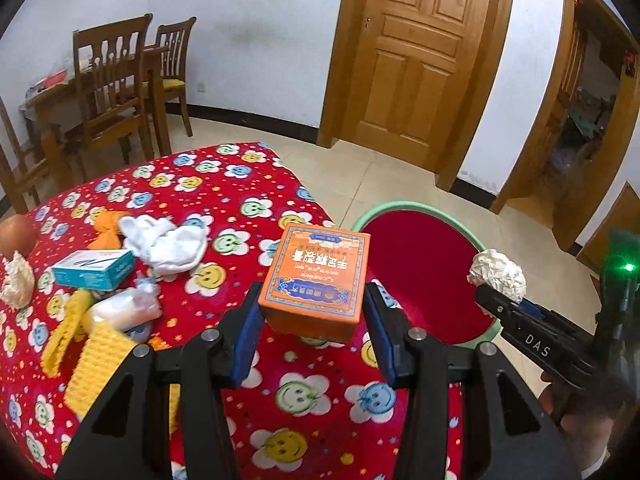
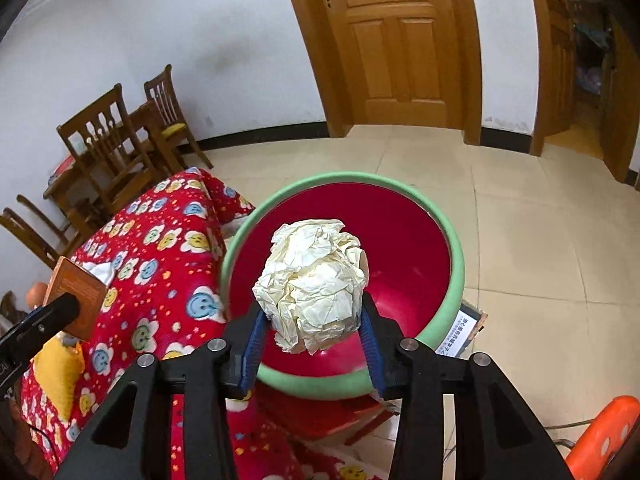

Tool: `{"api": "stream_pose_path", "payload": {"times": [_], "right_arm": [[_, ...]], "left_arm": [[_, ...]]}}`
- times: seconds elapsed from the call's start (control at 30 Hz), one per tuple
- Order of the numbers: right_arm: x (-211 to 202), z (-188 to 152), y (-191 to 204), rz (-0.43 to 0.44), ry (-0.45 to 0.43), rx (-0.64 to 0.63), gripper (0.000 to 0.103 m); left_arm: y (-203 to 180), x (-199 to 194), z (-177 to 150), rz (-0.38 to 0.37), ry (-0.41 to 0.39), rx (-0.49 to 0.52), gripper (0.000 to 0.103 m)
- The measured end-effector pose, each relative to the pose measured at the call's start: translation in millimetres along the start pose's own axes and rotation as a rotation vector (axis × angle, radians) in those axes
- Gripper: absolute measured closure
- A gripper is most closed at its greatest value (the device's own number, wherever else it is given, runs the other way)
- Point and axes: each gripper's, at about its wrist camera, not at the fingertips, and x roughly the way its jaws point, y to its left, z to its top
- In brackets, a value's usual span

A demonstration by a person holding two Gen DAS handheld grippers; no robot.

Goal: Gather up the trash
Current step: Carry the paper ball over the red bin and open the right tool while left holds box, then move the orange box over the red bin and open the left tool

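My left gripper (image 1: 314,312) is shut on an orange box (image 1: 318,280) and holds it above the table's right edge. My right gripper (image 2: 312,316) is shut on a crumpled paper ball (image 2: 314,284) and holds it over a red basin with a green rim (image 2: 456,264). The basin is empty inside. The paper ball (image 1: 498,272) and right gripper (image 1: 494,300) also show at the right of the left wrist view, above the basin (image 1: 380,208). The orange box (image 2: 76,292) shows at the left of the right wrist view.
A red flowered tablecloth (image 1: 248,184) carries a white cloth (image 1: 168,244), a teal box (image 1: 94,268), a plastic bag (image 1: 128,308), yellow pieces (image 1: 100,364), an orange wrapper (image 1: 106,228), an onion (image 1: 16,234). Wooden chairs (image 1: 116,84) stand behind. An orange stool (image 2: 604,436) is at lower right.
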Motion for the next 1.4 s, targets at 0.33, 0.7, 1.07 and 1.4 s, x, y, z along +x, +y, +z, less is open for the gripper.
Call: {"api": "stream_pose_path", "payload": {"times": [0.33, 0.7, 1.07, 1.4], "right_arm": [[1, 6, -15, 0.024, -0.01, 0.009, 0.043], [-19, 4, -24, 0.007, -0.059, 0.047, 0.03], [-42, -4, -48, -0.083, -0.114, 0.137, 0.028], [-49, -11, -67, -0.104, -0.119, 0.2, 0.028]], "left_arm": [[-18, 24, 4, -0.02, 0.031, 0.027, 0.054], [-36, 36, 5, -0.056, 0.034, 0.058, 0.054], [-58, 59, 10, -0.098, 0.024, 0.103, 0.054], [-69, 75, 15, -0.116, 0.041, 0.113, 0.048]]}}
